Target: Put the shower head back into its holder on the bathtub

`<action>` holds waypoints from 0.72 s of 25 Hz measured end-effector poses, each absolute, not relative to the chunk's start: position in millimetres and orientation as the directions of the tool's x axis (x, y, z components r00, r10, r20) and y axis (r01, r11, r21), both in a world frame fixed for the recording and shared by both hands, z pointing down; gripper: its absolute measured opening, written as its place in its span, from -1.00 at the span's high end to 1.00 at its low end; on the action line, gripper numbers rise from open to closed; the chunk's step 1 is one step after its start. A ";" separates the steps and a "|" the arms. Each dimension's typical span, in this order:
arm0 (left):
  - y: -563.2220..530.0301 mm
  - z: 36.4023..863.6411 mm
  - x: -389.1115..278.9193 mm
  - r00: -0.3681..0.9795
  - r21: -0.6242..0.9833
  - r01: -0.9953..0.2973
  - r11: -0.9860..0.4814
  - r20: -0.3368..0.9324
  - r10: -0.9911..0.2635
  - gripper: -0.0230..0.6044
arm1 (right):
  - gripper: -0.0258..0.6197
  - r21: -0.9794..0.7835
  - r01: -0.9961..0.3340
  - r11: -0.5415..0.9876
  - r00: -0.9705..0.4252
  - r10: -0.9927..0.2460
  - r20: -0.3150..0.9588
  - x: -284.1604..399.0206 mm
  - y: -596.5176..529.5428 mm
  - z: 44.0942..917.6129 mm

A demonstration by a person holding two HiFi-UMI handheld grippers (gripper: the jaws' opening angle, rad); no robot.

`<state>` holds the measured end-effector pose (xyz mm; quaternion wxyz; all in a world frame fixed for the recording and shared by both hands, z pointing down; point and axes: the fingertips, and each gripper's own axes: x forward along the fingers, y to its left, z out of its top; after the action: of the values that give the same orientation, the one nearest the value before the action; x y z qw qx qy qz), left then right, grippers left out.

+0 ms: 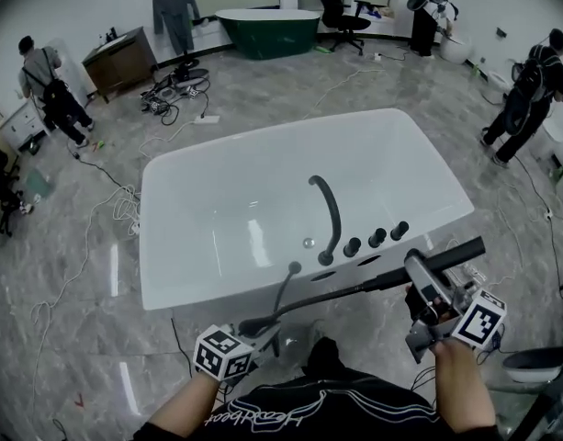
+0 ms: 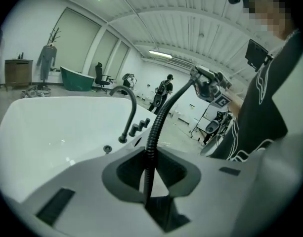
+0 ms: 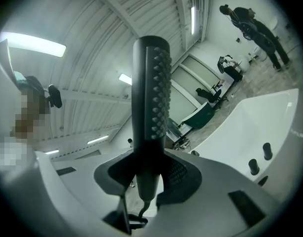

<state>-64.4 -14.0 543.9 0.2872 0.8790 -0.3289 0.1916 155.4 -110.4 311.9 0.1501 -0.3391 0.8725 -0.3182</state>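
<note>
Closest to me, I'm pinching the black hose [image 2: 158, 122] in the left gripper [image 2: 151, 174], while the right gripper [image 3: 149, 177] is clamping the shower head [image 3: 150, 93] by its handle, holding it just off the white bathtub's [image 1: 217, 209] near rim, beside the knobs [image 1: 377, 237].

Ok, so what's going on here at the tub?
A person stands at the near side of a white bathtub with a gripper in each hand. The right claw is clamped on the black shower head, held out just off the tub's near corner. The left claw is closed on the ribbed hose further down its length. The shower head is not yet seated back on the tub.
</note>
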 end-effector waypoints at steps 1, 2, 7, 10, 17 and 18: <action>-16.6 539.3 -71.0 0.694 0.366 -0.705 -0.607 0.532 -0.485 0.72 | 0.53 -0.662 -0.492 0.565 -0.727 -0.685 -0.045 154.3 -113.2 314.9; -19.5 534.5 -77.0 0.678 0.352 -0.720 -0.598 0.536 -0.502 0.72 | 0.53 -0.671 -0.480 0.565 -0.731 -0.681 -0.051 152.8 -115.4 316.3; -43.0 491.4 -108.0 0.603 0.262 -0.788 -0.557 0.509 -0.614 0.72 | 0.53 -0.676 -0.421 0.605 -0.751 -0.650 -0.115 144.3 -123.0 302.8; -62.5 452.2 -128.0 0.535 0.125 -0.826 -0.550 0.482 -0.694 0.72 | 0.53 -0.671 -0.399 0.625 -0.757 -0.638 -0.144 142.9 -130.9 288.5; -98.8 374.0 -142.1 0.513 0.048 -0.842 -0.537 0.373 -0.773 0.72 | 0.54 -0.609 -0.399 0.686 -0.766 -0.614 -0.189 145.4 -140.8 262.1; -105.4 364.1 -144.7 0.509 0.031 -0.843 -0.536 0.364 -0.780 0.72 | 0.54 -0.602 -0.396 0.693 -0.768 -0.610 -0.198 144.2 -143.4 258.4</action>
<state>-144.7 -105.4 364.1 0.1025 0.8627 -0.4704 0.1548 144.2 -143.4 258.4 0.1952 -0.2795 0.8992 -0.2742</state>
